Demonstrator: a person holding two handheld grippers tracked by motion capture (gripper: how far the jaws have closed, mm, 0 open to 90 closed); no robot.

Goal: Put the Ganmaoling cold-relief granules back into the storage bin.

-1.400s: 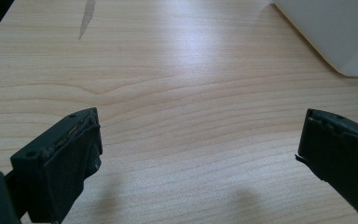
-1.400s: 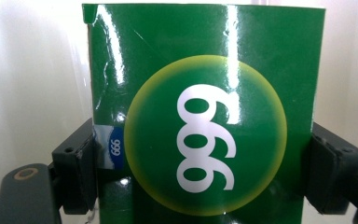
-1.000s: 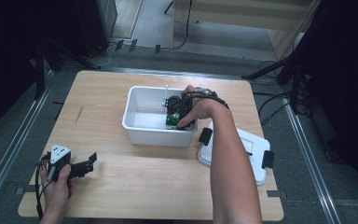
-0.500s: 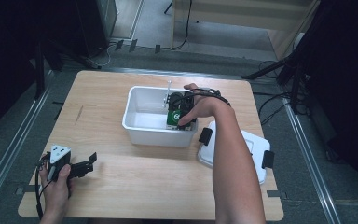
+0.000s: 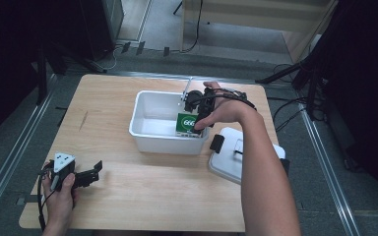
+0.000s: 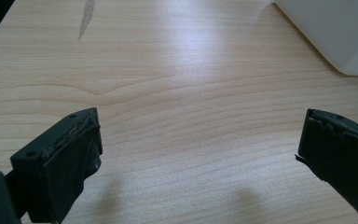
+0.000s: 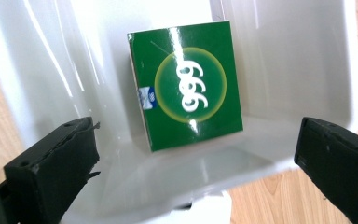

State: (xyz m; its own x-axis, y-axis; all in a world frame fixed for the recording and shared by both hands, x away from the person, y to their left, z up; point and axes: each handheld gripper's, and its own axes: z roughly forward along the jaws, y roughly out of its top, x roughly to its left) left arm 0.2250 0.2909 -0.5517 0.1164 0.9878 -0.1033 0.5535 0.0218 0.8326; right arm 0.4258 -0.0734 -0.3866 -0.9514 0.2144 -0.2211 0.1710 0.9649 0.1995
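A green square box (image 5: 186, 123) printed with white numerals stands inside the white bin (image 5: 147, 105), leaning against its right-hand wall. My right gripper (image 5: 193, 104) hovers over the bin's far right corner, just above the box. In the right gripper view the box (image 7: 189, 102) sits beyond the wide-apart jaws, and the right gripper (image 7: 198, 136) is open and touches nothing. My left gripper (image 5: 92, 173) rests low at the table's front left, far from the bin. It is open over bare wood (image 6: 200, 126).
The bin's white lid (image 5: 236, 162) lies flat on the table just right of the bin, under my right forearm. A corner of the bin (image 6: 335, 32) shows beyond the left gripper. Dark cables (image 5: 285, 105) trail off the table's right edge.
My right hand and gripper have shifted slightly to the right over the bin. The green box stays where it was. The left gripper has not moved.
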